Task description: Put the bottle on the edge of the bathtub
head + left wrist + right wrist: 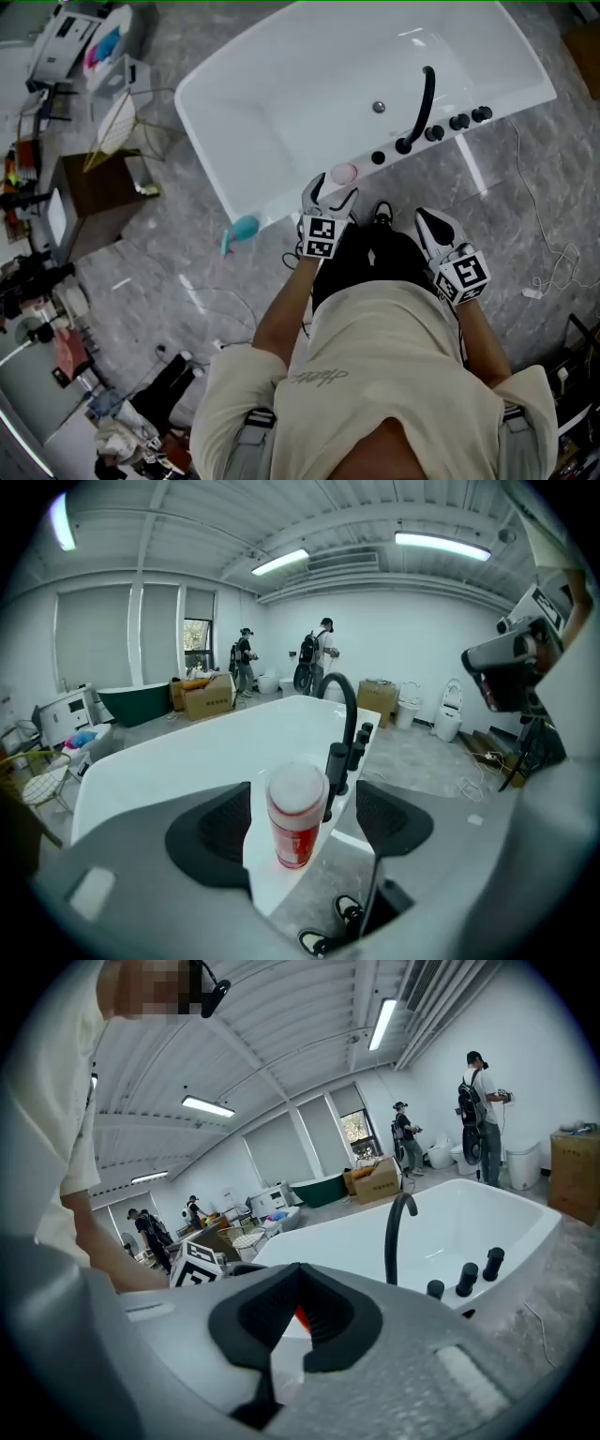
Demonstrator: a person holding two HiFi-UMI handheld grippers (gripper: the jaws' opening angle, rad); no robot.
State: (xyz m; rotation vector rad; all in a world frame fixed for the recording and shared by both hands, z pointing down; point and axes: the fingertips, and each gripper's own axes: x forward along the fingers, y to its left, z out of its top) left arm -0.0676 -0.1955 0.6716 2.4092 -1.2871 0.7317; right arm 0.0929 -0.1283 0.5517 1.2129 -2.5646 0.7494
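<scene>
Red bottle [294,834], pale cap — white bathtub [281,103]; black faucet [422,101]

Overhead and jaw-level views, shared bathtub [281,103]

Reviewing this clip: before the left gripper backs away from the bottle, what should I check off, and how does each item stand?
1. Bottle upright on the bathtub edge: ok.
2. Left gripper open, with gaps between both pads and the bottle: ok.
3. Bottle base fully on the ledge: ok, white shows around it.
4. Bottle clear of the black tap handle behind it: cannot tell.
5. Right gripper shut, empty and off to the side: ok.
</scene>
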